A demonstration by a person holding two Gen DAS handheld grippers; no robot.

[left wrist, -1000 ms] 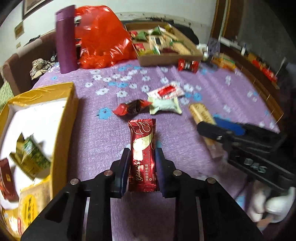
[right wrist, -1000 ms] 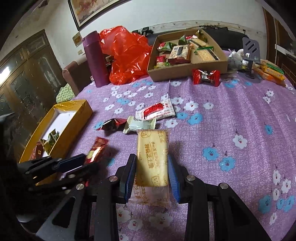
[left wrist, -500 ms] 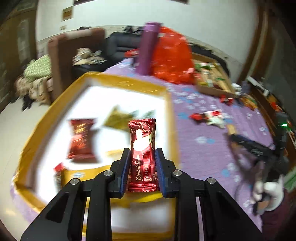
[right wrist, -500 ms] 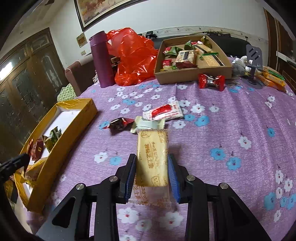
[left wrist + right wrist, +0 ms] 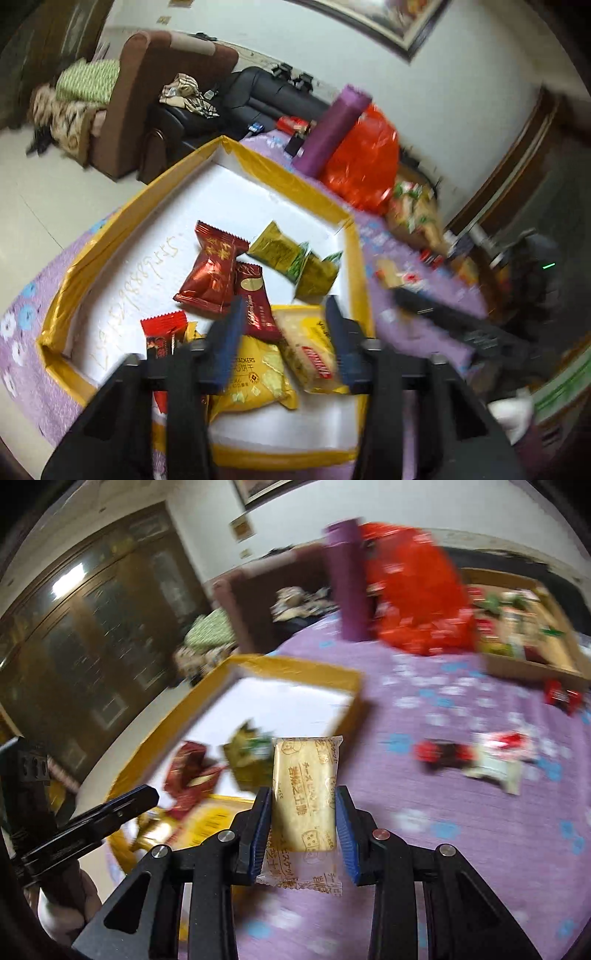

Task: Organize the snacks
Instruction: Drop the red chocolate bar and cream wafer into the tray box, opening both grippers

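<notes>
Between the right gripper's [image 5: 303, 814] blue pads stands a pale yellow biscuit packet [image 5: 306, 794], gripped upright with its clear lower seal hanging below the fingers. Ahead of it and to its left lies the yellow box [image 5: 295, 664] with a white floor, motion-blurred in this view, holding a dark red wrapper and a green-gold packet. To the right of the packet, on the purple flowered tablecloth [image 5: 461, 830], lie loose snacks: a red-and-black candy [image 5: 441, 755], a pale green packet [image 5: 495, 773] and a red-and-white packet [image 5: 511, 740]. Farther off stand a purple bottle [image 5: 349, 579], a red plastic bag [image 5: 413, 590] and a cardboard tray [image 5: 532, 664] of assorted snacks.

Over the yellow box [image 5: 306, 192] hangs the left gripper [image 5: 282, 334], its jaws spread wide and holding nothing. Just beyond its left finger a dark red chocolate bar [image 5: 255, 302] lies on the box floor, overlapping a yellow cracker bag [image 5: 255, 376] directly under the jaws. Beside that, under the right finger, sits a yellow cheese-cracker packet [image 5: 310, 350]. Farther ahead lie a red foil pillow pack [image 5: 210, 273] and two green-gold packets [image 5: 291, 262]; to the left, a red-and-black wrapper [image 5: 164, 336]. The right gripper [image 5: 461, 325] shows blurred off to the right, above the tablecloth.
</notes>
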